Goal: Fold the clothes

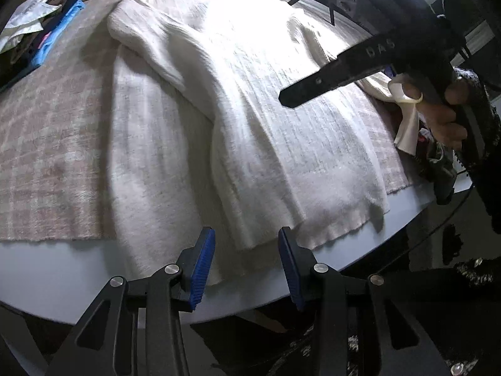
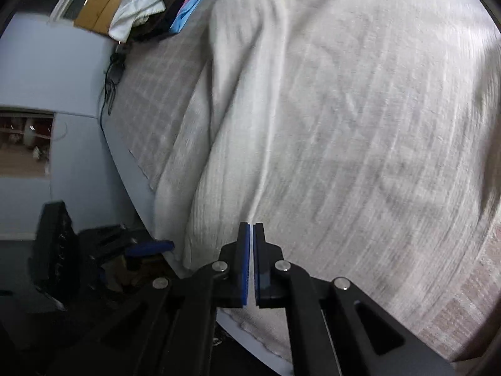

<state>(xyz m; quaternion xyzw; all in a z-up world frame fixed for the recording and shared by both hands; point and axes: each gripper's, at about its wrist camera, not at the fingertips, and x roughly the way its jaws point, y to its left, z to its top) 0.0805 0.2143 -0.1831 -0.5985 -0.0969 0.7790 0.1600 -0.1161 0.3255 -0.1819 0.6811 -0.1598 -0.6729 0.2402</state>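
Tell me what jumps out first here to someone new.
The big white sweater spread over the pinkish plaid cloth fills both views, one sleeve folded across its body. The left claw hangs open at the sweater's near hem, while the right claw is shut above the garment with nothing in it. A heap of clothes sits at the far left corner.
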